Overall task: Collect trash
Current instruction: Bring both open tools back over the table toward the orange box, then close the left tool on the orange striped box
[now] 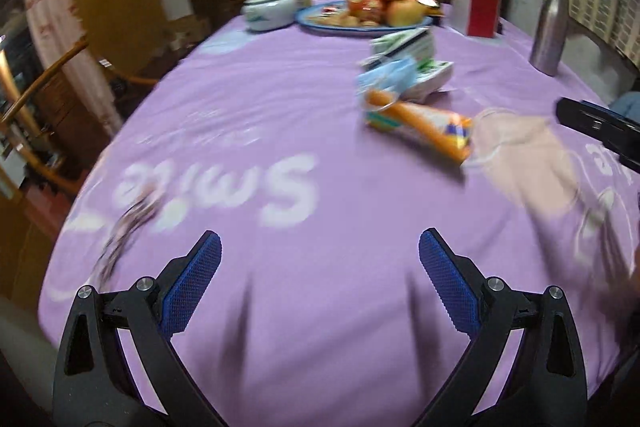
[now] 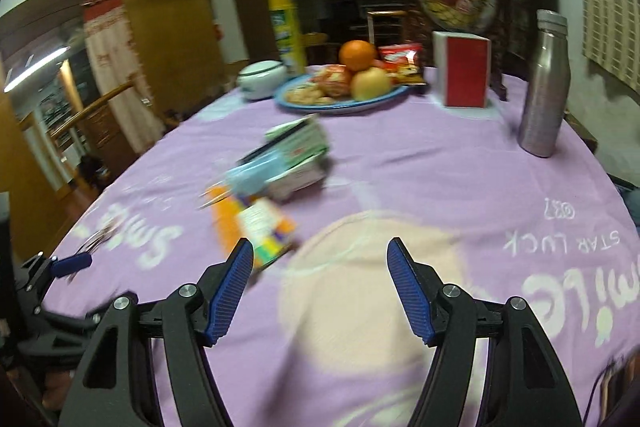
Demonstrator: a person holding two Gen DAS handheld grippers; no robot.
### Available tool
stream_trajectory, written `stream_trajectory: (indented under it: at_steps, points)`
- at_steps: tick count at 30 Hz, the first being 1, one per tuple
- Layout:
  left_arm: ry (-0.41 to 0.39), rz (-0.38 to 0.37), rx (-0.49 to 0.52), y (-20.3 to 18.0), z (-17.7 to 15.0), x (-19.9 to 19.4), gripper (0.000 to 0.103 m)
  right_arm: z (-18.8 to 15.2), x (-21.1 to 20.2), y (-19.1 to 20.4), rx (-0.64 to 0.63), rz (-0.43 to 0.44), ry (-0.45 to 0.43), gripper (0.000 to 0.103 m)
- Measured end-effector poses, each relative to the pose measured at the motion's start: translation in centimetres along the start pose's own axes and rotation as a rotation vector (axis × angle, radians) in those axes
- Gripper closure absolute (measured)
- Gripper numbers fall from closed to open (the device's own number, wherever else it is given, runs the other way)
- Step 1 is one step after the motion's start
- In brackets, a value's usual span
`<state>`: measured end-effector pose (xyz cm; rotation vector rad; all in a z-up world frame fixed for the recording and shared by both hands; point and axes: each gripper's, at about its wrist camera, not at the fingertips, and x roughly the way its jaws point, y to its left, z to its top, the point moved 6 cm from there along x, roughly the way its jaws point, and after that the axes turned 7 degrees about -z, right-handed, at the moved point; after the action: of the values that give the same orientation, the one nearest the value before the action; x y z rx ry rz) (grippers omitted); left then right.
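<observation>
Purple tablecloth (image 1: 280,99) carries the trash mid-table: orange wrapper (image 1: 424,127), blue mask (image 1: 386,75), green-white cartons (image 1: 404,45). Left gripper (image 1: 320,247) and right gripper (image 2: 320,251) both spread wide, holding nothing.

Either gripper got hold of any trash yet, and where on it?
Nothing held. Left gripper and right gripper are both open above the tablecloth, short of the orange wrapper.

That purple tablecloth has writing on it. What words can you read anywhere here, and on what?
"Smile": tablecloth, white print, upside down.
"STAR LUCK": tablecloth, right side, upside down.
Yellow can: label too blurred to read.
Orange packet, green-white boxes, red snack bag: print too blurred to read.
</observation>
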<state>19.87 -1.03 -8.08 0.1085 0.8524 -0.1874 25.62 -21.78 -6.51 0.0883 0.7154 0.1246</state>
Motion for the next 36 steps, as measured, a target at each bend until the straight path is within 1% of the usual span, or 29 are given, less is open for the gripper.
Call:
stream_trajectory:
  at_steps: [3,5,6,7,8,9,10,12,13,15,17,19,20,21,23,25,26,28,30,32,33,35,36]
  points:
    - [0.011,-0.026,0.022,-2.3,2.7,1.9,0.008,1.3,1.7,-1.8,0.038,-0.031,-0.010,0.034]
    - [0.012,-0.040,0.033,-3.6,4.5,3.3,0.007,1.5,2.4,-2.9,0.062,-0.052,-0.047,0.034]
    - [0.013,-0.041,0.038,-4.1,5.4,4.0,0.007,1.4,2.6,-3.3,0.062,-0.082,-0.051,0.034]
    - [0.016,-0.041,0.042,-4.7,6.2,4.8,0.007,1.4,2.8,-3.8,0.056,-0.125,-0.035,0.034]
    - [0.017,-0.042,0.044,-5.1,6.6,5.3,0.007,1.4,2.7,-4.0,0.051,-0.134,-0.041,0.034]
    - [0.025,-0.041,0.043,-5.7,7.4,6.5,0.007,1.6,2.3,-4.5,0.063,-0.135,-0.067,0.032]
    - [0.032,-0.039,0.041,-6.0,7.7,7.2,0.007,1.7,1.8,-5.2,0.084,-0.157,-0.090,0.025]
    - [0.057,-0.031,0.033,-6.5,8.3,9.0,0.007,2.1,1.1,-6.4,0.124,-0.189,-0.129,0.023]
    - [0.072,-0.025,0.024,-6.5,8.5,9.9,0.007,2.2,0.9,-6.8,0.143,-0.190,-0.136,0.023]
    - [0.100,-0.017,-0.001,-6.2,8.5,11.5,0.007,2.1,1.2,-7.4,0.176,-0.175,-0.122,0.023]
    - [0.114,-0.003,-0.006,-5.5,8.2,12.0,0.007,1.9,1.9,-7.6,0.183,-0.162,-0.092,0.023]
    - [0.090,0.047,-0.004,-4.0,8.1,11.6,0.007,1.8,2.2,-7.5,0.185,-0.153,-0.075,0.023]
    - [0.069,0.098,-0.007,-2.7,8.1,11.1,0.007,1.7,2.2,-7.5,0.184,-0.153,-0.074,0.023]
    - [0.052,0.126,-0.017,-1.5,8.0,10.5,0.007,1.7,2.1,-7.5,0.182,-0.159,-0.076,0.023]
    - [0.027,0.143,-0.054,0.9,7.8,9.5,0.007,1.7,2.0,-7.5,0.184,-0.166,-0.082,0.023]
    - [0.012,0.131,-0.113,3.0,7.6,8.8,0.007,1.5,2.1,-7.5,0.194,-0.156,-0.077,0.023]
    - [0.009,0.110,-0.151,3.9,7.3,8.5,0.007,1.4,2.1,-7.5,0.199,-0.148,-0.071,0.023]
    - [0.011,0.051,-0.196,4.4,7.1,8.3,0.007,1.2,2.4,-7.3,0.204,-0.133,-0.056,0.023]
    - [0.014,-0.033,-0.209,3.7,7.2,8.3,0.007,1.1,2.6,-7.1,0.194,-0.139,-0.049,0.023]
    - [0.008,-0.085,-0.180,2.4,7.2,8.0,0.007,1.0,2.7,-7.0,0.182,-0.149,-0.047,0.023]
    - [0.007,-0.106,-0.142,1.3,7.2,8.0,0.007,1.0,2.7,-6.9,0.177,-0.153,-0.045,0.023]
    - [0.025,-0.112,-0.036,-1.1,6.9,8.4,0.007,1.0,2.7,-6.9,0.177,-0.152,-0.047,0.023]
    - [0.035,-0.106,0.000,-1.9,6.7,8.6,0.007,1.0,2.6,-6.9,0.177,-0.152,-0.048,0.023]
